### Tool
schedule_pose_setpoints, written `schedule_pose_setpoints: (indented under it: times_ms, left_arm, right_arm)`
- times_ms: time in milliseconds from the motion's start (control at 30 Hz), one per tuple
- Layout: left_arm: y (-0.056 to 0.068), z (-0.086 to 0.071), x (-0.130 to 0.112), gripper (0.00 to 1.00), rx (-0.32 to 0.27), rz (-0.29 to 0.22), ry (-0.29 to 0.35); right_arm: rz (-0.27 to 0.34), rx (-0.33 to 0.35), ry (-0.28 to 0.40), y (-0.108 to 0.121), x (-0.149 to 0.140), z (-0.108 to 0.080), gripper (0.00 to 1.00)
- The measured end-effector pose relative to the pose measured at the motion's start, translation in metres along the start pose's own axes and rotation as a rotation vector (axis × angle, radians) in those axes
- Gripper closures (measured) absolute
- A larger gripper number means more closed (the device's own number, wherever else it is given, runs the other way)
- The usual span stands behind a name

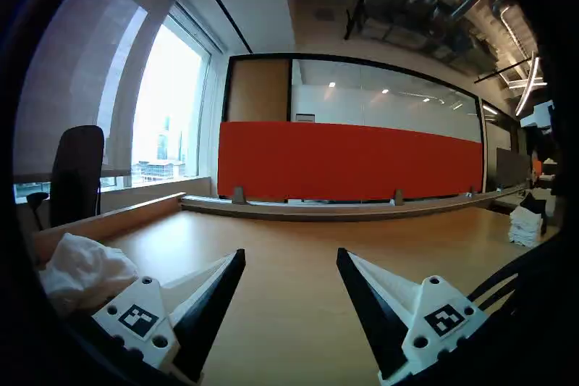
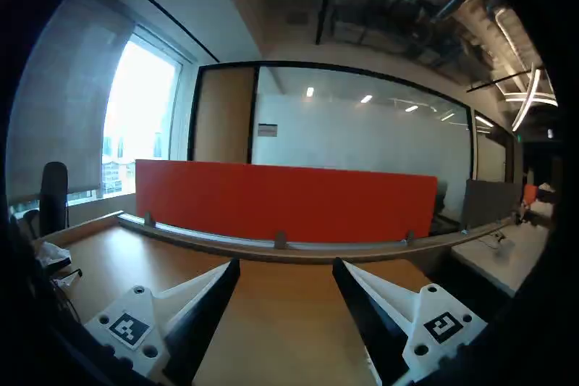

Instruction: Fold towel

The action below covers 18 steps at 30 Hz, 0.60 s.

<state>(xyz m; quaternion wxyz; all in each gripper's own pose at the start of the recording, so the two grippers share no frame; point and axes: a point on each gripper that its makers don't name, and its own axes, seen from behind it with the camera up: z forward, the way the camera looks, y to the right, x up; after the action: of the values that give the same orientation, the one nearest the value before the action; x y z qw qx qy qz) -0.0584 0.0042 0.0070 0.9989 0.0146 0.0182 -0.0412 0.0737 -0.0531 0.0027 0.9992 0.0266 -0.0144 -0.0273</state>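
- The left gripper (image 1: pixel 290 270) hangs just above the wooden table (image 1: pixel 304 230) with its two fingers spread wide apart and only bare wood between them. The fingers' bases run off the bottom of the left gripper view.
- The right gripper (image 2: pixel 284 279) is likewise spread apart and grips nothing. Its finger bases are cut off at the lower edge of the right gripper view.
- The crumpled white towel (image 1: pixel 83 270) lies on the table just beside the left gripper's left-hand finger. That finger covers the towel's lower part, so whether they touch cannot be told.
- In the right gripper view, a small white bunch (image 2: pixel 48 252) sits at the far left rim. It is too squeezed by the lens to tell whether it is the same towel.
- A stack of folded white cloths (image 1: pixel 526 225) stands at the table's far right. It is partly cut off by the dark edge.
- A red divider (image 1: pixel 347 161) runs along the back of the table.
- A dark chair (image 1: pixel 76 172) stands by the window (image 1: pixel 165 122), with its base hidden behind the table.
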Motion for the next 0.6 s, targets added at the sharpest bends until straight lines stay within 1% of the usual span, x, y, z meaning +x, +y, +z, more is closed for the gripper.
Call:
schedule_pose_setpoints:
  times_ms: [267, 400, 600]
  left_arm:
    - [0.0003, -0.0006, -0.0033, 0.06, 0.002, 0.021, -0.002]
    - [0.0024, -0.0005, -0.0036, 0.06, -0.001, 0.037, -0.001]
    - [0.0013, 0.0009, -0.0051, 0.06, 0.000, 0.038, 0.000]
  right_arm:
    - [0.009, -0.008, 0.004, 0.0060, 0.0001, -0.0002, 0.01]
    - [0.006, -0.006, 0.002, 0.0054, -0.0020, 0.0006, 0.01]
    - [0.003, -0.005, 0.001, 0.0050, -0.0021, 0.0010, 0.01]
